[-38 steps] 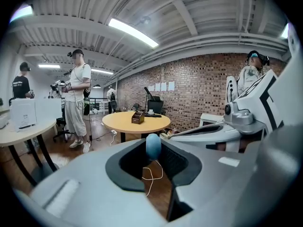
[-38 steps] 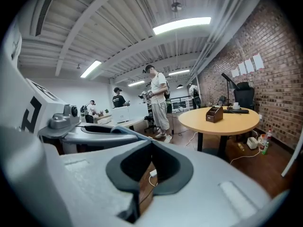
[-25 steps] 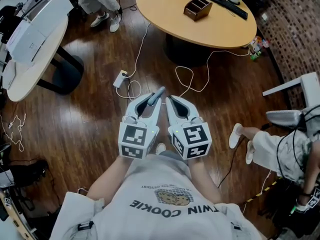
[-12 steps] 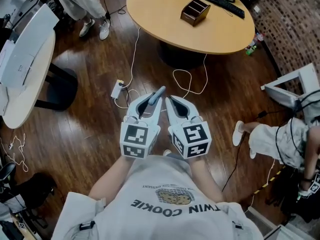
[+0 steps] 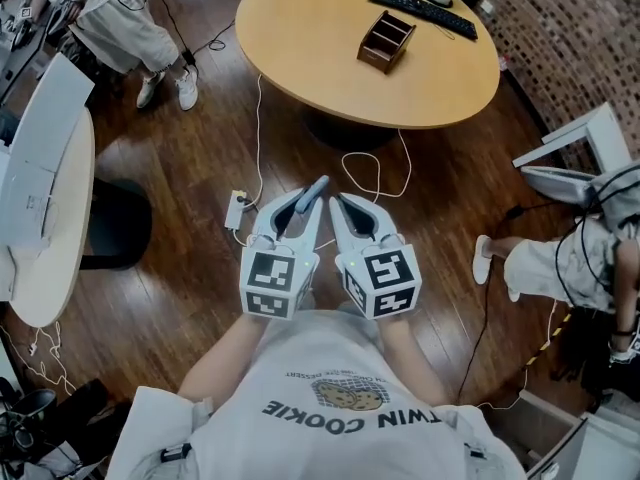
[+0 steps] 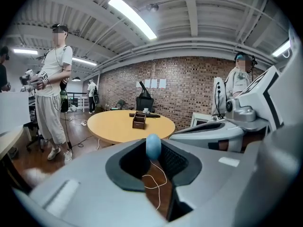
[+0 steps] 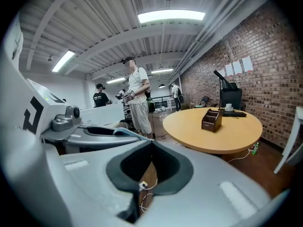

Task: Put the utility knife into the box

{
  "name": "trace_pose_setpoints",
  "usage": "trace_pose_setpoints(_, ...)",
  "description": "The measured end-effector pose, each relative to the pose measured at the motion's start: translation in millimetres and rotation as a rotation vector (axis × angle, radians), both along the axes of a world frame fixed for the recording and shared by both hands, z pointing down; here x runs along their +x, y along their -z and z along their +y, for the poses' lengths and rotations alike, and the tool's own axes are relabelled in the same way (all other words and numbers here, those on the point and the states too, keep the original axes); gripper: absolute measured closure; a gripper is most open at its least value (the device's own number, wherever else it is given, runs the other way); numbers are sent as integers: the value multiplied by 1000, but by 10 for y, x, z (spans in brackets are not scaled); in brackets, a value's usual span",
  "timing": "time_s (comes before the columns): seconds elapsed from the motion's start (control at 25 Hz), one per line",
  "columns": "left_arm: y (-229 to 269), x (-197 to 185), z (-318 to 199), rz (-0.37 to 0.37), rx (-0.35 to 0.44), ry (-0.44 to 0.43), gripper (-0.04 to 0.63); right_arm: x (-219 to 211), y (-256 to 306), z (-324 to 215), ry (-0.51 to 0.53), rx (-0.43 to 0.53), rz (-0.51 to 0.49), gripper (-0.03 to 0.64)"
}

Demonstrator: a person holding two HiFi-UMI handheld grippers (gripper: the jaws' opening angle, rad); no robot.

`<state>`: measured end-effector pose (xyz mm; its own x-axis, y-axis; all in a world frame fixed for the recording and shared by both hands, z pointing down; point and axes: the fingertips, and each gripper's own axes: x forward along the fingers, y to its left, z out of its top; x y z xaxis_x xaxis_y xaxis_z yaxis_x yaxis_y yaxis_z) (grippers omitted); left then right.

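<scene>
We hold the left gripper and right gripper side by side before our chest, angled slightly down, the left clamped on the utility knife, the right's jaws together, empty.

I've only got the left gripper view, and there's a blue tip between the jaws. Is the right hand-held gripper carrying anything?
Observer: No. The right gripper view shows the right hand-held gripper shut, with nothing between its jaws.
Operator: Is that blue tip the knife?
Observer: It looks so. In the head view the utility knife sticks out, grey-blue, past the tips of the left hand-held gripper, which is shut on it.
Operator: Is the box open on top?
Observer: Yes. From above, the box on the round table is open-topped, with dividers inside.
</scene>
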<state>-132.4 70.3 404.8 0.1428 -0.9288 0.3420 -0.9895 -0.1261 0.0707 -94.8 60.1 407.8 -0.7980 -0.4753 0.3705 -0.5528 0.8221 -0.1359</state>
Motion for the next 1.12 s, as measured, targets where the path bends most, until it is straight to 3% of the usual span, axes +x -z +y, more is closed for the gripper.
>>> trace_pose_setpoints(0.24,-20,-212,-219,19,4,-53,522,-173,-18,-183,-57,4,22,615)
trace_pose_setpoints(0.64,-81,-173,-701,26,1,-110,522,-191,-82,-639,-112,-3,11,615)
trace_pose_setpoints(1.12,-174,0,-1906,8,-20,-99,522,-25,-157,-1901,-101,-15,-4,615)
